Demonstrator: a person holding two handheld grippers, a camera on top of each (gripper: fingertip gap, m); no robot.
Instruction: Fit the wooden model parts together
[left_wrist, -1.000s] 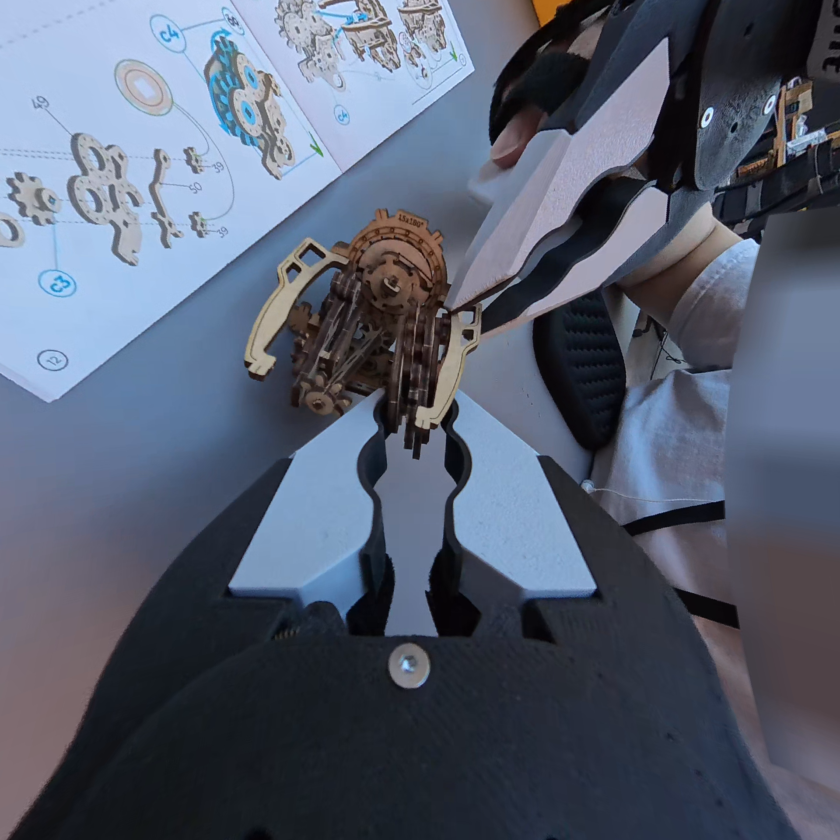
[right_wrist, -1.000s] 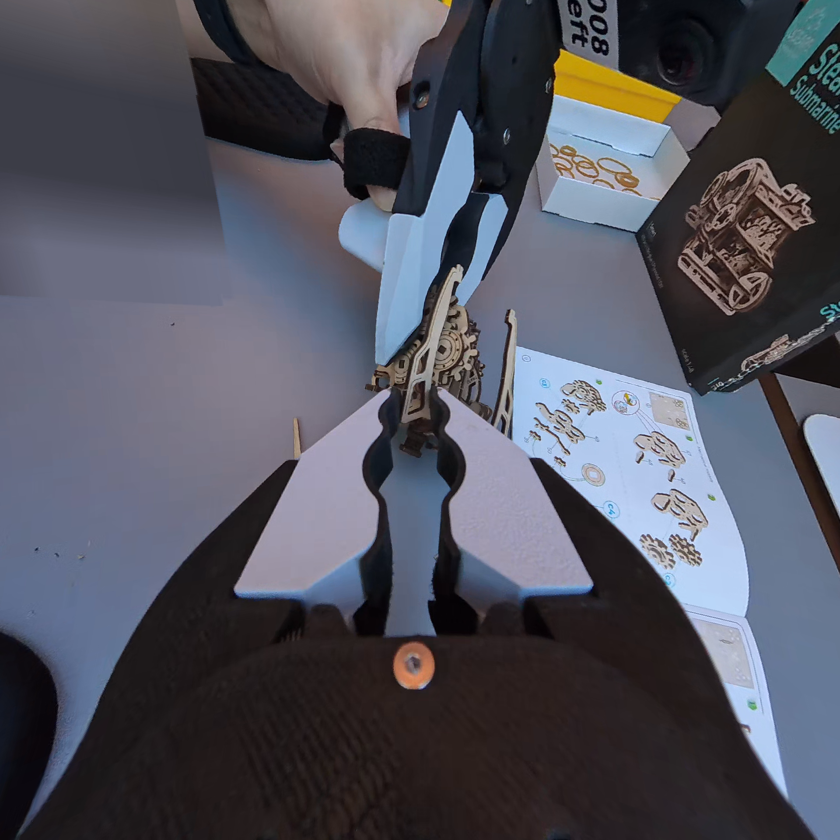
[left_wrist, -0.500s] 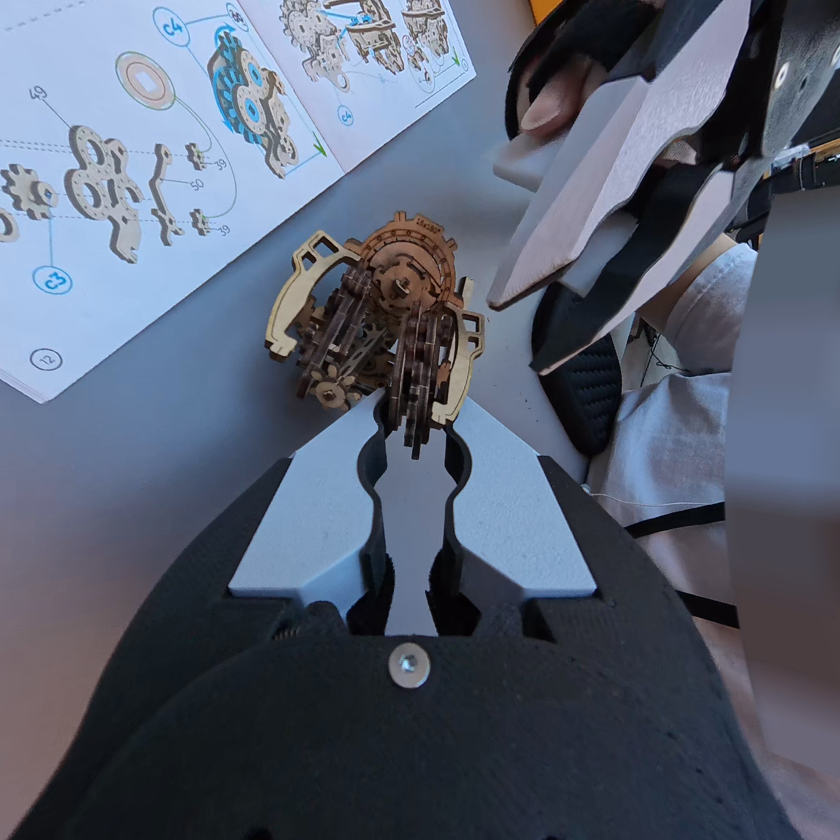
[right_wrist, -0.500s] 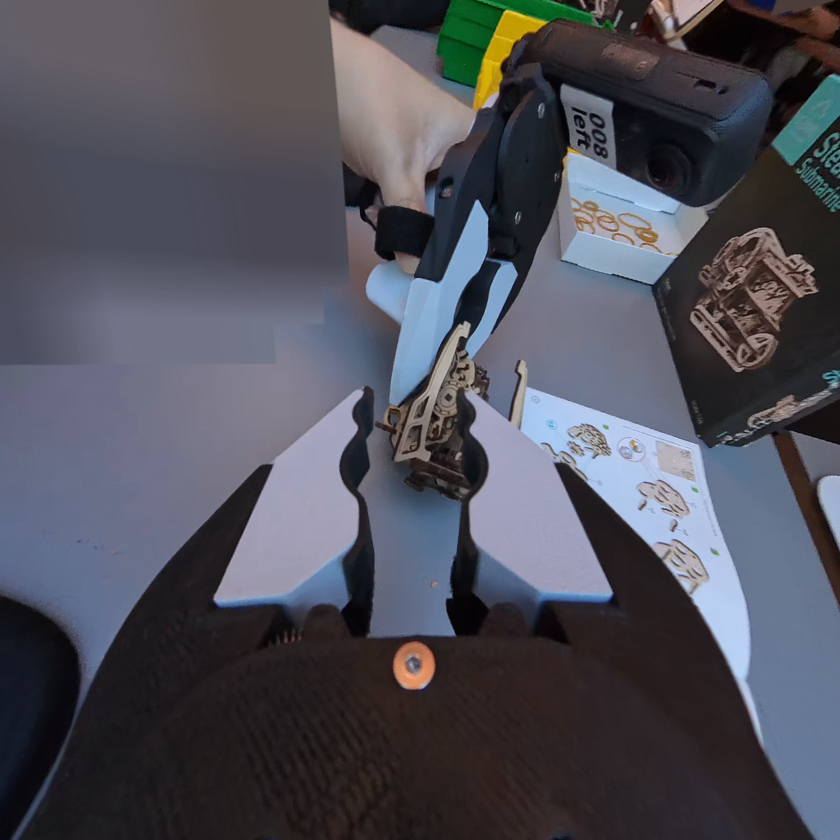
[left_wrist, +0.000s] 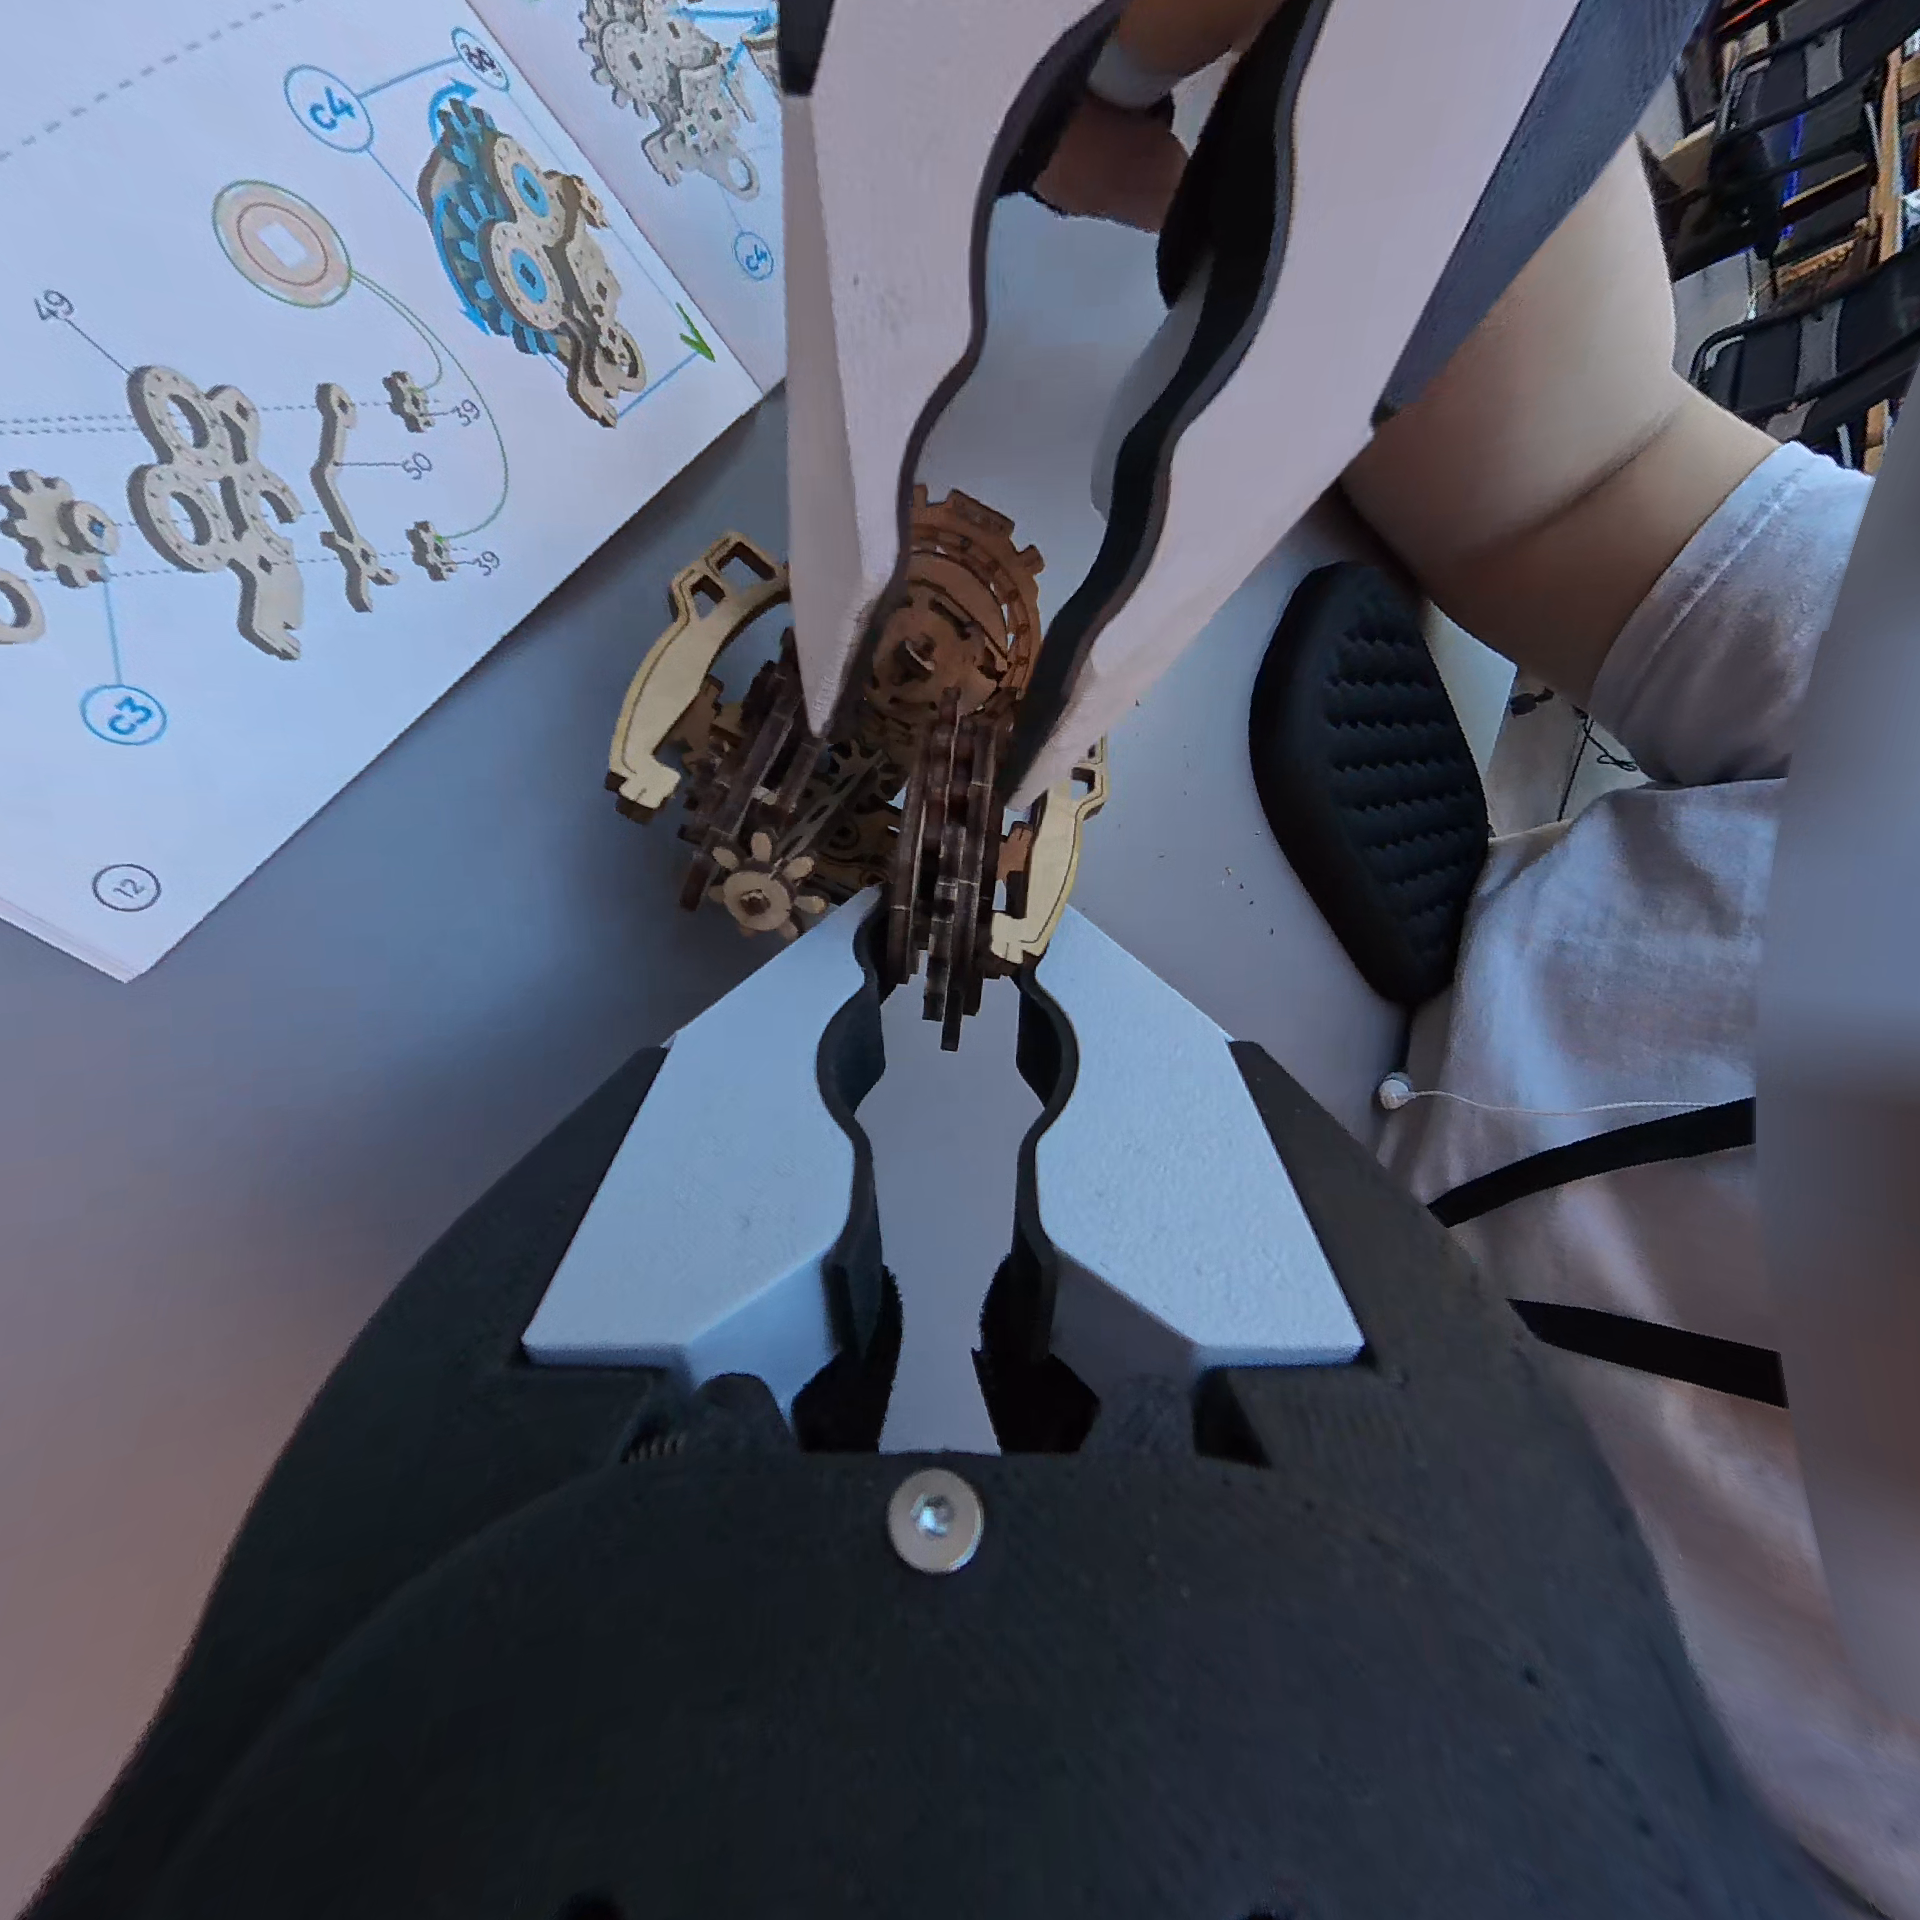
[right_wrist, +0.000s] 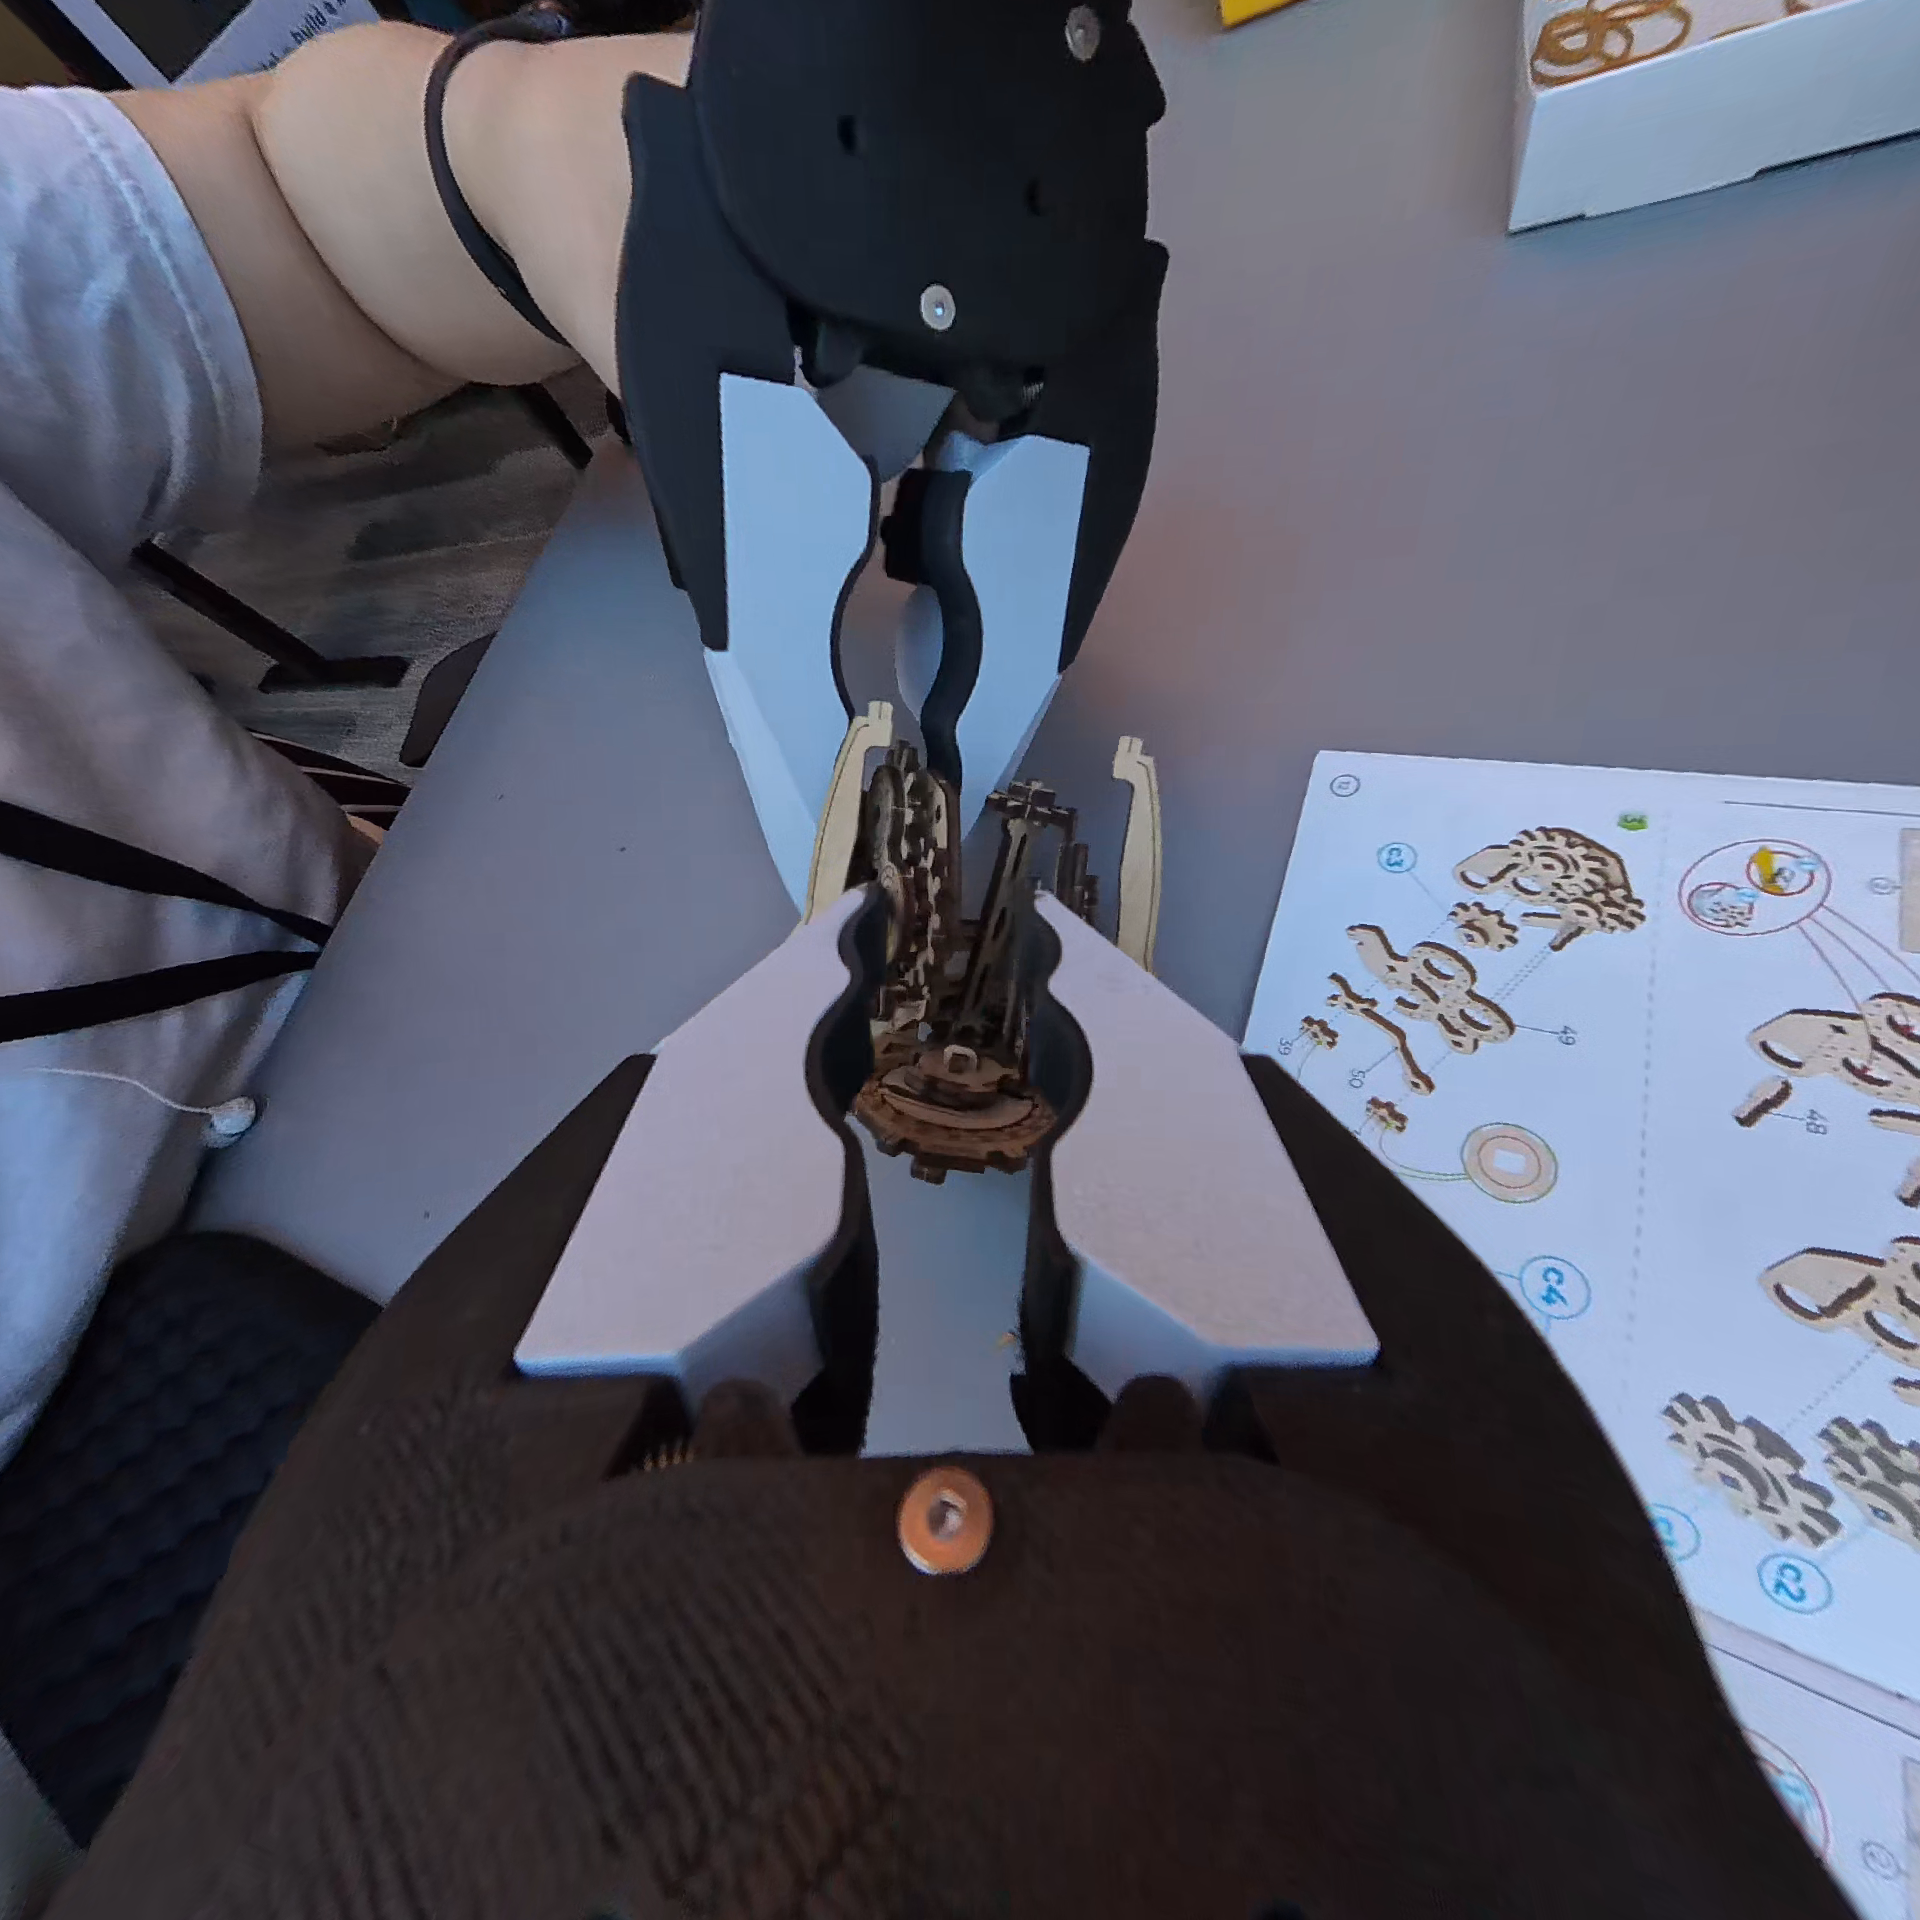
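Observation:
The wooden model (left_wrist: 790, 821), a cluster of dark gears between two pale side frames, stands on the grey table (left_wrist: 312, 1143). My left gripper (left_wrist: 945, 935) is shut on the gear stack at the model's near right. My right gripper (left_wrist: 920, 758) comes down from above, its fingers straddling the round top gear and pressed against the model on both sides. In the right wrist view the model (right_wrist: 956, 977) sits between my right gripper's (right_wrist: 951, 914) pads, and the left gripper (right_wrist: 914, 790) holds the far side.
An open instruction booklet (left_wrist: 260, 468) lies beside the model and also shows in the right wrist view (right_wrist: 1610, 1091). A white box of rings (right_wrist: 1714, 125) stands at the back. The person's arm (left_wrist: 1538, 468) and a black mesh chair part (left_wrist: 1361, 779) are by the table edge. Left and right tips are no more than a few centimetres apart.
My right gripper let go of the pale side frame, opened, swung round over the top of the model and closed in around it. My left gripper kept its hold.

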